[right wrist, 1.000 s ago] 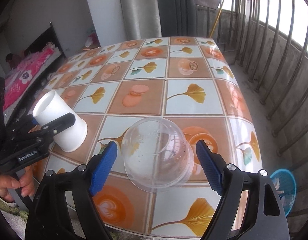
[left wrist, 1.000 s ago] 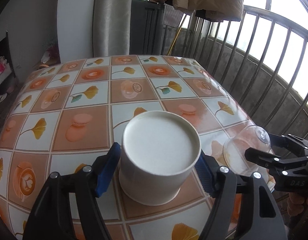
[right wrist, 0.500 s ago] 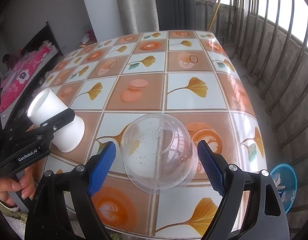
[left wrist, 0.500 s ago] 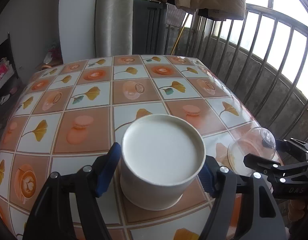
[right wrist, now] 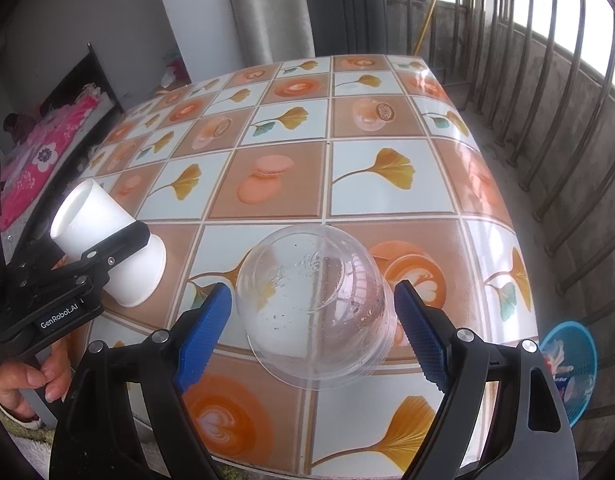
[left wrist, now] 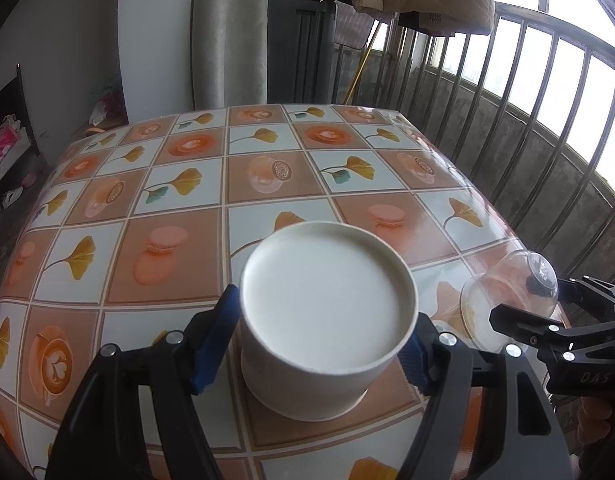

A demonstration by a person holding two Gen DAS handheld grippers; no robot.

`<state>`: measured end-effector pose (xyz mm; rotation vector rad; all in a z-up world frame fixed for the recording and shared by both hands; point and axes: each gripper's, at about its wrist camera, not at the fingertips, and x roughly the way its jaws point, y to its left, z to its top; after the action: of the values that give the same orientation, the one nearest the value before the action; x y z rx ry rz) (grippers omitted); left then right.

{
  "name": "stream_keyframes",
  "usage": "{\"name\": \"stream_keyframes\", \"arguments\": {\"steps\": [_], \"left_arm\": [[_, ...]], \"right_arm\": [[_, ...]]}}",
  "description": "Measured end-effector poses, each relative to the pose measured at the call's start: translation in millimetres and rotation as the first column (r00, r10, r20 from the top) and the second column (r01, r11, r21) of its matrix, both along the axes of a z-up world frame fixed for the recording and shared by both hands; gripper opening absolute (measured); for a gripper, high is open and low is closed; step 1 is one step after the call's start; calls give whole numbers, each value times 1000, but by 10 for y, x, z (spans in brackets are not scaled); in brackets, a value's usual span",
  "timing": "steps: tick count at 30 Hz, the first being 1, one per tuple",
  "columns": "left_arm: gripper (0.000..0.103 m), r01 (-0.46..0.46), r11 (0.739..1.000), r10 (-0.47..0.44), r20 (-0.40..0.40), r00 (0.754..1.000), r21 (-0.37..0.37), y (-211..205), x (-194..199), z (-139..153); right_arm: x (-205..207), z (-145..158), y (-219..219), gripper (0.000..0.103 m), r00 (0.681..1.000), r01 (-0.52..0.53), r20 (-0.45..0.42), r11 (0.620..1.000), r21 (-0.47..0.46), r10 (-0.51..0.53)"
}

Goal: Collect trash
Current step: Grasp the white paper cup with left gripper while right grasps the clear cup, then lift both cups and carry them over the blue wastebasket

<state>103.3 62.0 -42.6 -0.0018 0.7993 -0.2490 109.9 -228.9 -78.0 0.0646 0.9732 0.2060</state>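
Note:
A white paper cup (left wrist: pixel 323 320) stands upside down on the table, between the fingers of my left gripper (left wrist: pixel 321 340). The blue pads touch or nearly touch its sides; I cannot tell if they press it. It also shows in the right wrist view (right wrist: pixel 107 244). A clear plastic dome cup (right wrist: pixel 315 304) stands upside down between the fingers of my right gripper (right wrist: pixel 311 320), with small gaps to both pads. The dome (left wrist: pixel 507 296) and right gripper (left wrist: pixel 547 312) show at the right in the left wrist view.
The table (right wrist: pixel 347 184) has a glossy tiled cloth with leaf and coffee prints. A metal railing (left wrist: pixel 547 120) runs along the right. A blue basket (right wrist: pixel 567 364) with trash sits on the floor by the table's right corner. A bed with pink cloth (right wrist: pixel 39 152) is on the left.
Both grippers have shifted slightly, staying around their cups. The left gripper's pads have closed in on the white cup. The dome cup has not moved.

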Motion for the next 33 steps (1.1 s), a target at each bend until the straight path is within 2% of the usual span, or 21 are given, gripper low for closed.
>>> {"name": "stream_keyframes", "arguments": {"steps": [6,8,21,26,33], "left_arm": [[70,-2,1000,2,-1,1000,4,9,-5,-17],[62,-2,1000,2,0,1000,-2,15,0,-14],[60,16,999,-14,38,999,-41,1,-50,141],[60,71,996,-67,79,995,-46,-117,-79,331],[60,208,978,-202,132,971,-34,-547,-77,614]], "right_arm": [[4,0,-3,75,1000,-1,-1,1000,-2,1],[5,1,-2,68,1000,0,-2,1000,-1,0],[-60,156,-119,67,999,14,50,1000,28,-15],[-139,317,-294,67,994,55,96,997,47,-59],[-350,505,-779,67,971,177,145,978,113,-193]]}}
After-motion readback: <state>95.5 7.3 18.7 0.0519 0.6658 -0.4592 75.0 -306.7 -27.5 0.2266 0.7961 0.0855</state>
